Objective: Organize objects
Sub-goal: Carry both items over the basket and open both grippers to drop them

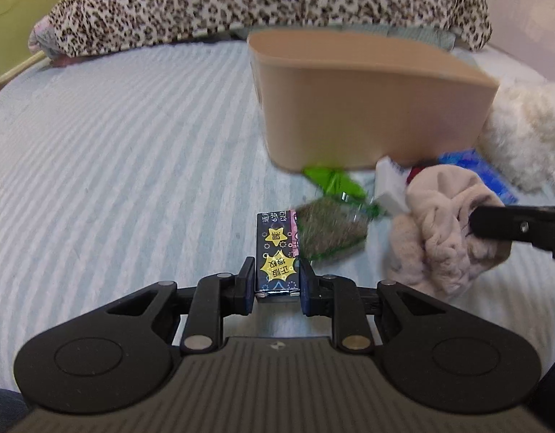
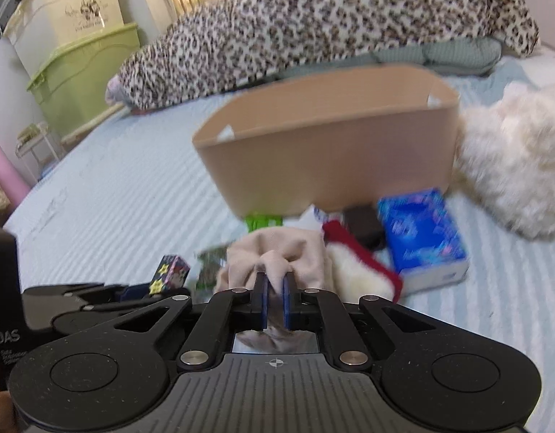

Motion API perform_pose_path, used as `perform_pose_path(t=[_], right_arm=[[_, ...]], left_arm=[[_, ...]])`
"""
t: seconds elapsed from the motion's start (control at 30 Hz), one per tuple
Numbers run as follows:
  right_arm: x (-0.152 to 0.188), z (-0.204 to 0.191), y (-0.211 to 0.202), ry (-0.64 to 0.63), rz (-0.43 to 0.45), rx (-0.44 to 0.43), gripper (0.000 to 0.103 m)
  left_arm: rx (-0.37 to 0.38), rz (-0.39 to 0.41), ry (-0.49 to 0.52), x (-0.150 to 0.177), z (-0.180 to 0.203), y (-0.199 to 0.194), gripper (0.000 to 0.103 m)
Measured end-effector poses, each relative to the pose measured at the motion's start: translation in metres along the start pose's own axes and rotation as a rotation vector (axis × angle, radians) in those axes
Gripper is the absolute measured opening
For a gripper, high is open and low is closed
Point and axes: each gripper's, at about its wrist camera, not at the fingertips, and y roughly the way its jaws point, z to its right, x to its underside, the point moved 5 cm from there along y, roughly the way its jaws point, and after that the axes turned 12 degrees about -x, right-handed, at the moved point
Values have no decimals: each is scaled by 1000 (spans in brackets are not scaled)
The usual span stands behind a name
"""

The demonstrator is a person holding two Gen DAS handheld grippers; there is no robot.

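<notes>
Now left tongs [image 1: 276,281] clamp small box [image 1: 277,256]; right tongs [image 2: 275,288] pinch beige cloth [image 2: 277,252]; bin [image 2: 328,158] ahead. Cloth probably slips—thin fold.

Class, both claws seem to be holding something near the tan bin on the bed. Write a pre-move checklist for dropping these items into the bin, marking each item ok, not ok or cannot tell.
1. Left claw shut on the small box: ok, a finger on each side.
2. Right claw shut on the beige cloth: ok, a fold is pinched.
3. Bin upright with its top open: ok.
4. Room inside the bin: cannot tell, its floor is hidden.
5. Cloth free of the neighbouring red-trimmed item: cannot tell, they touch or overlap.
6. Box clear of the green wrapper: cannot tell, blurred.
</notes>
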Motion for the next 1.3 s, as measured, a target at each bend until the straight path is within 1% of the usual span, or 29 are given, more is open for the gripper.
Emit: perform_pose_path(t=[0.13, 0.27, 0.3, 0.43, 0.47, 0.57, 0.63, 0.73, 0.8, 0.87, 0.97, 1.07, 1.17, 1.2, 1.23, 1.27, 1.3], right_arm=[[-25, -1, -22, -22, 82, 8, 7], [-54, -3, -37, -53, 164, 17, 7], [-61, -3, -39, -58, 184, 19, 7], [-92, 5, -42, -60, 260, 34, 7], [-100, 8, -41, -62, 274, 40, 7], [-121, 17, -36, -62, 310, 61, 7], [-131, 25, -28, -63, 319, 85, 7], [-142, 41, -12, -54, 321, 125, 7], [-145, 54, 2, -40, 306, 152, 7], [-142, 69, 18, -26, 275, 178, 7], [-135, 78, 36, -21, 237, 203, 7], [-127, 84, 48, -42, 199, 231, 7], [-121, 86, 47, -22, 179, 212, 11], [-121, 86, 44, -18, 179, 203, 14], [-122, 83, 39, -24, 183, 203, 30], [-122, 81, 33, -39, 190, 210, 36], [-121, 77, 26, -61, 200, 212, 54]], left_arm=[[5, 71, -37, -23, -8, -21, 25], [-29, 189, -23, -55, -9, -32, 25], [-37, 208, -28, -63, -8, -32, 25], [-27, 267, -44, -100, -2, -24, 25], [-30, 283, -33, -109, 2, -21, 25], [-80, 323, 24, -135, 15, -5, 25], [-80, 314, 38, -149, 23, 9, 25], [-76, 288, 67, -162, 38, 34, 25], [-78, 250, 100, -163, 52, 52, 25], [-65, 179, 118, -159, 66, 73, 25], [-80, 135, 156, -150, 80, 96, 25], [-80, 115, 165, -143, 84, 105, 25], [-78, 118, 162, -141, 79, 100, 26], [-84, 132, 171, -140, 77, 96, 28], [-91, 146, 184, -140, 75, 90, 41], [-99, 162, 194, -140, 73, 82, 54], [-104, 179, 197, -139, 70, 74, 78]])
